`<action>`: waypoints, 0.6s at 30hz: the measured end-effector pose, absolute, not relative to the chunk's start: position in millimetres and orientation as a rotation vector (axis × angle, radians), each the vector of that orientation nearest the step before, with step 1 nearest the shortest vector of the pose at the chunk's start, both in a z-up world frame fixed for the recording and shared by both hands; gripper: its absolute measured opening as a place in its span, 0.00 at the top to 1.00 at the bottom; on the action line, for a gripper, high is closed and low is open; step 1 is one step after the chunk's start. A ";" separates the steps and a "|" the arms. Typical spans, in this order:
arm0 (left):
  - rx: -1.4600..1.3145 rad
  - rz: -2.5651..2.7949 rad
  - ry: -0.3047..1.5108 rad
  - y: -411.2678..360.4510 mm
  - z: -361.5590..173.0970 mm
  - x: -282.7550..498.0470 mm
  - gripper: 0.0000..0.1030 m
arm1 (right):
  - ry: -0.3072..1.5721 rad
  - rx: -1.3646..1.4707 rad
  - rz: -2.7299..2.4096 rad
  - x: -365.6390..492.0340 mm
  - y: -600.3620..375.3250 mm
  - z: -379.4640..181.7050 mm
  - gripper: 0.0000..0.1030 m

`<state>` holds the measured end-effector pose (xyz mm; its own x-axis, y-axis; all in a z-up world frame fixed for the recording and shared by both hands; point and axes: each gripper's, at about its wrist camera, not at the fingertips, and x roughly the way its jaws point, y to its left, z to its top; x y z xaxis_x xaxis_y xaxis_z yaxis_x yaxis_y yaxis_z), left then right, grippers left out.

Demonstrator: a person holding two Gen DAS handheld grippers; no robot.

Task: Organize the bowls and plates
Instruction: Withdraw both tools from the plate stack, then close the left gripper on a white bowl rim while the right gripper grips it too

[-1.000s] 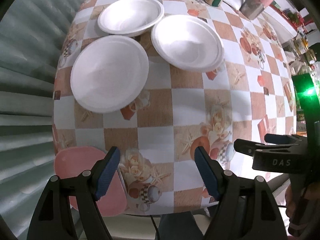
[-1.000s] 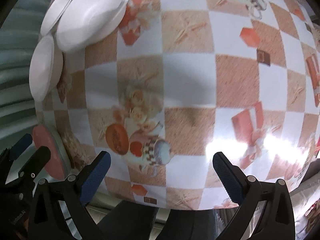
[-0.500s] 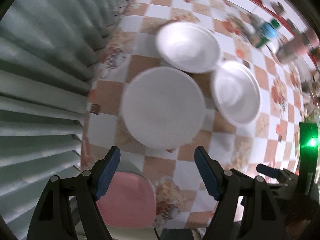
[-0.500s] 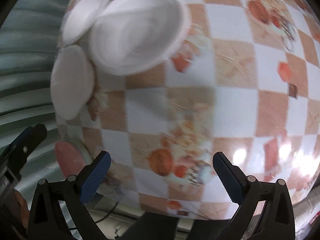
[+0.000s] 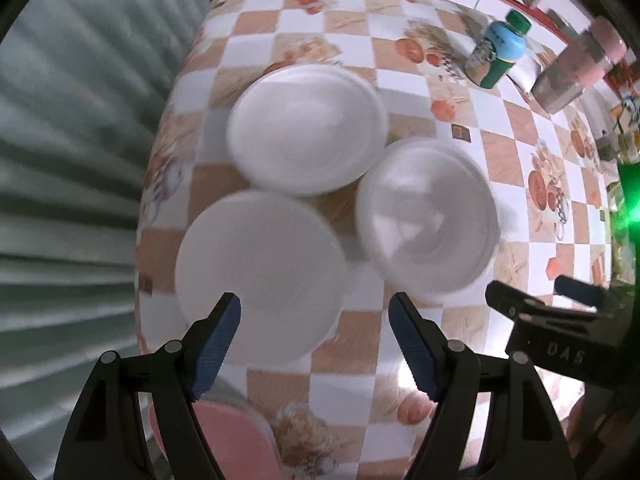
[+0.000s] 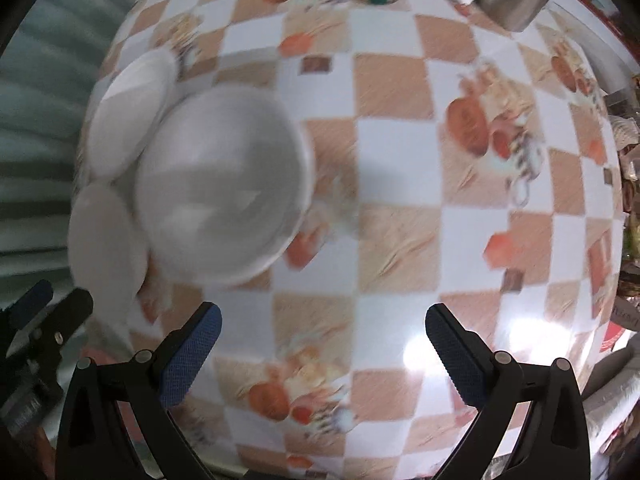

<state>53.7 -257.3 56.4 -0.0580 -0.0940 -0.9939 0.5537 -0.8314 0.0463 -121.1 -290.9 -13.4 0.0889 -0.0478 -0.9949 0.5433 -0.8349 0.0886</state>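
Approaching, with left gripper [image 5: 314, 344] and right gripper [image 6: 320, 354] both wide open and empty above three white dishes [image 5: 304, 140] clustered near the table's [image 5: 504, 148] left edge; next, probably lowering onto one rim.

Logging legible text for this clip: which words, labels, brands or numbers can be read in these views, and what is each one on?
"DAS": pale letters on the black body of the right gripper, seen from the left wrist view.
Label on the green-capped bottle: too blurred to read.
Packaging at the right edge of the right wrist view: lettering too blurred to read.
White bowls: no text.
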 end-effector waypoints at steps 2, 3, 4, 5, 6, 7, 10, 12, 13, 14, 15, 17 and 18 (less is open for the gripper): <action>1.776 -1.940 0.464 -254.7 53.1 41.1 0.23 | 0.489 1.935 -1.803 -133.7 -293.3 -15.6 0.00; 1.776 -1.933 0.460 -254.7 50.4 35.3 0.23 | 0.498 1.926 -1.811 -140.7 -295.9 -16.4 0.00; 1.775 -1.925 0.453 -255.0 47.9 30.5 0.23 | 0.509 1.916 -1.817 -146.3 -298.8 -17.4 0.00; 1.774 -1.919 0.444 -254.2 45.5 26.5 0.23 | 0.518 1.909 -1.821 -150.3 -301.9 -18.8 0.00; 1.776 -1.908 0.428 -254.1 41.8 21.6 0.23 | 0.532 1.901 -1.821 -155.6 -306.0 -21.4 0.00; 1.777 -1.895 0.412 -254.3 38.2 17.5 0.23 | 0.546 1.898 -1.819 -159.7 -309.4 -24.5 0.00; 1.780 -1.878 0.411 -254.2 30.4 10.2 0.23 | 0.600 1.886 -1.810 -168.3 -319.4 -36.2 0.00; 1.792 -1.864 0.383 -252.9 26.0 7.3 0.23 | 0.653 1.876 -1.790 -170.3 -326.6 -45.7 0.00; 1.797 -1.861 0.361 -251.2 24.6 6.8 0.23 | 0.676 1.873 -1.781 -169.5 -330.4 -49.3 0.00; 1.799 -1.862 0.349 -249.9 23.6 6.2 0.23 | 0.718 1.865 -1.765 -168.1 -334.3 -54.5 0.00; 1.801 -1.860 0.347 -249.9 22.4 5.9 0.23 | 0.758 1.863 -1.753 -167.8 -336.8 -59.8 0.00; 1.801 -1.855 0.341 -251.5 22.7 5.3 0.23 | 0.814 1.849 -1.732 -165.2 -340.3 -65.6 0.00; 1.800 -1.853 0.332 -252.4 23.0 4.9 0.23 | 0.827 1.841 -1.727 -163.7 -340.9 -66.8 0.00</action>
<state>4.9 -252.4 23.0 0.0289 -0.1999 -0.9794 0.5277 -0.8291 0.1848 -163.7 -340.9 -66.8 0.0209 0.1035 -0.9944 0.7101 -0.7017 -0.0581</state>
